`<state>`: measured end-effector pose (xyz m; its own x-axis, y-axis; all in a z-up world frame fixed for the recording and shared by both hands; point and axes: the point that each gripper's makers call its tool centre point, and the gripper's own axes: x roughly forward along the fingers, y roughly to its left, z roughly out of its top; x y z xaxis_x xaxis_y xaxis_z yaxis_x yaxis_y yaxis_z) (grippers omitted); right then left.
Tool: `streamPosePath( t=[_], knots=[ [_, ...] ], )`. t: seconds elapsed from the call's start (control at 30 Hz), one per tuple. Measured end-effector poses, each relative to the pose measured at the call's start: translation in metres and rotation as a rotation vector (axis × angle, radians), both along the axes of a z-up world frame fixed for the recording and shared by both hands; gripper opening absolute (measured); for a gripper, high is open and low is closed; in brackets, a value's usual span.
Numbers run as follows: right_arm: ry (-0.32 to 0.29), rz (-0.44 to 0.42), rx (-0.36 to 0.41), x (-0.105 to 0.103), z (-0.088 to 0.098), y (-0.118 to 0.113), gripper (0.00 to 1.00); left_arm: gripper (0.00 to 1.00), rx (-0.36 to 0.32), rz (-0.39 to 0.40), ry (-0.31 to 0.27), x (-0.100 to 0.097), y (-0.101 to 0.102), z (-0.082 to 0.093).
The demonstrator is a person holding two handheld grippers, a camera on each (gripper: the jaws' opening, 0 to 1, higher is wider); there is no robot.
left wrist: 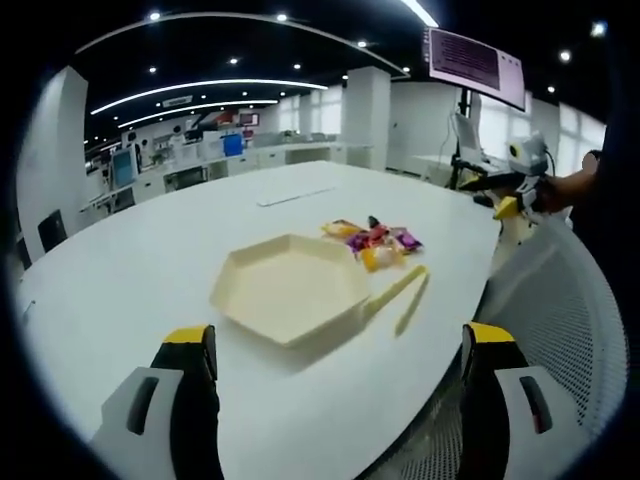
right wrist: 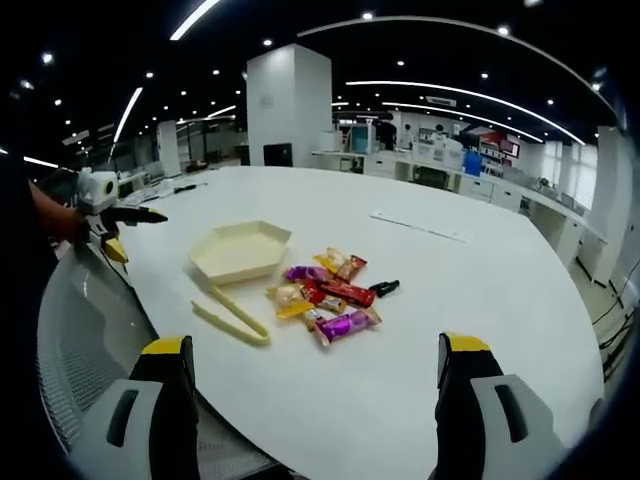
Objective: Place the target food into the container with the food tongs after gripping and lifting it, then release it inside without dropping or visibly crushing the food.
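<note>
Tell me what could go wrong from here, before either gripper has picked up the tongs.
1. The snack packets lie heaped and touching, so the tongs may drag two at once or drop one.
2. The tongs lie flat on the white table near its edge, and a fumbled grab might push them off.
3. The tray looks light and shallow, so a nudge from the open left gripper or right gripper could slide it.

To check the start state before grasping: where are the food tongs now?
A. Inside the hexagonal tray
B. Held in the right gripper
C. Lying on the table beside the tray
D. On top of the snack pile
C: the yellow tongs lie flat on the white table, next to the empty hexagonal tray and apart from the wrapped snacks; neither gripper holds them.
</note>
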<state>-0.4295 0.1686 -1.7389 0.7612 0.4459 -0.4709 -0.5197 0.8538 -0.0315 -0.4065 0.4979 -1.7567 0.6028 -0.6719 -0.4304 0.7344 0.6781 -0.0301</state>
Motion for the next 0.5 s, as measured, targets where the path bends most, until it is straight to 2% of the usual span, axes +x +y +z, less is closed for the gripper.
streamPosePath(
  t=[0.5],
  knots=[
    [0.001, 0.015, -0.008, -0.0023, -0.0013, 0.0005, 1.00, 0.97, 0.009, -0.008, 0.007, -0.0014, -0.0003, -0.0042]
  ],
)
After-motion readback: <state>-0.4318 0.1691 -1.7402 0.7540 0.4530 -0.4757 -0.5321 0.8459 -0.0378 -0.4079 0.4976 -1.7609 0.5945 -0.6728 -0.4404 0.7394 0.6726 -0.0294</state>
